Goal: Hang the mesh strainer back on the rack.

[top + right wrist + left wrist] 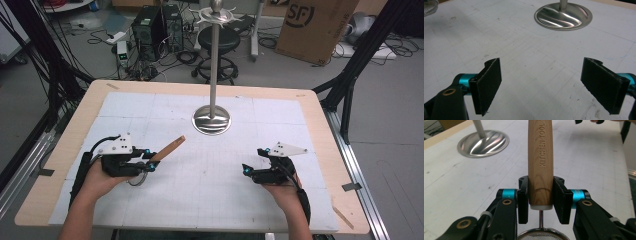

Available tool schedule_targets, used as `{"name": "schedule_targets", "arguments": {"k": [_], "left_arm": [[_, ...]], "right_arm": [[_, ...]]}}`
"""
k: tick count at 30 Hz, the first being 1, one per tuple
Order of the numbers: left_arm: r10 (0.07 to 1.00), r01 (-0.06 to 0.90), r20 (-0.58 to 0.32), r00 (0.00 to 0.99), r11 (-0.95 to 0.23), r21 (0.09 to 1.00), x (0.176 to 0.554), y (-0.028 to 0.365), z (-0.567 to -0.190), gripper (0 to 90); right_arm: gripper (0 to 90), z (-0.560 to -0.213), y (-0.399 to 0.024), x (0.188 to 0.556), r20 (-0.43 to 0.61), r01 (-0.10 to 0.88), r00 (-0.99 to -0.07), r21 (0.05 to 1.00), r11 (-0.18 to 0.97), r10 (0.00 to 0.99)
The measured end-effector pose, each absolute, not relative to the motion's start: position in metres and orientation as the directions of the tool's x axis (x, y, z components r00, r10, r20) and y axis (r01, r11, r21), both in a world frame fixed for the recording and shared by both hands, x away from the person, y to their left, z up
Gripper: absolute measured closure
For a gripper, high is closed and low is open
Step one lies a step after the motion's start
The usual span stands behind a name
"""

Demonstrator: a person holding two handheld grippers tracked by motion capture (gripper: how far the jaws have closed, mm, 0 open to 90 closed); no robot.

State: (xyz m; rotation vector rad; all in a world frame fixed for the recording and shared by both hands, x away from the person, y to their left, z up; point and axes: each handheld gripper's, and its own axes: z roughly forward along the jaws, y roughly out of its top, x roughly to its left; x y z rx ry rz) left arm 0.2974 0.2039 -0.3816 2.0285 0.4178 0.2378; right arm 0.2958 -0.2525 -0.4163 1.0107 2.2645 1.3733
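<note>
My left gripper (150, 162) is shut on the wooden handle (540, 162) of a kitchen strainer, stamped "KITCHEN TOOL". The handle (168, 148) points up and away toward the table's middle. The strainer's metal mesh bowl (541, 235) hangs below the jaws at the bottom edge of the left gripper view. My right gripper (248, 169) hovers over the mat at the right, open, with nothing between its fingers (487, 83). A steel stand with a round base (212, 120) and a tall pole (215, 65) rises at the table's far middle.
A white gridded mat (200, 185) covers the wooden table (60, 150). The stand's shiny base (563, 17) lies ahead of the right gripper. Beyond the table are a stool (218, 40), computer towers (150, 27), a cardboard box (315, 25) and floor cables.
</note>
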Motion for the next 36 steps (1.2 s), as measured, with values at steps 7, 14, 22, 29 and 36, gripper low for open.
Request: {"name": "schedule_targets", "arguments": {"k": [7,14,22,29,36], "left_arm": [[0.381,0.172,-0.003,0.925,-0.411,0.895,0.296,0.197,-0.381,68.6],[0.38,0.165,-0.007,0.925,-0.385,0.908,0.299,0.201,-0.382,68.6],[0.385,0.17,-0.035,0.922,-0.323,0.931,0.299,0.211,-0.382,68.6],[0.372,0.161,-0.052,0.927,-0.269,0.949,0.299,0.213,-0.381,68.6],[0.358,0.16,-0.075,0.931,-0.214,0.964,0.3,0.209,-0.38,68.6]], "right_arm": [[16.0,-0.416,-0.253,0.295,0.093,0.403,-0.708,0.867,0.293,0.7],[16.0,-0.416,-0.253,0.296,0.095,0.409,-0.704,0.864,0.293,0.704],[16.0,-0.416,-0.252,0.301,0.096,0.408,-0.703,0.866,0.289,0.705],[16.0,-0.413,-0.251,0.3,0.101,0.403,-0.706,0.871,0.28,0.701],[16.0,-0.41,-0.252,0.297,0.117,0.392,-0.719,0.882,0.261,0.685]]}}
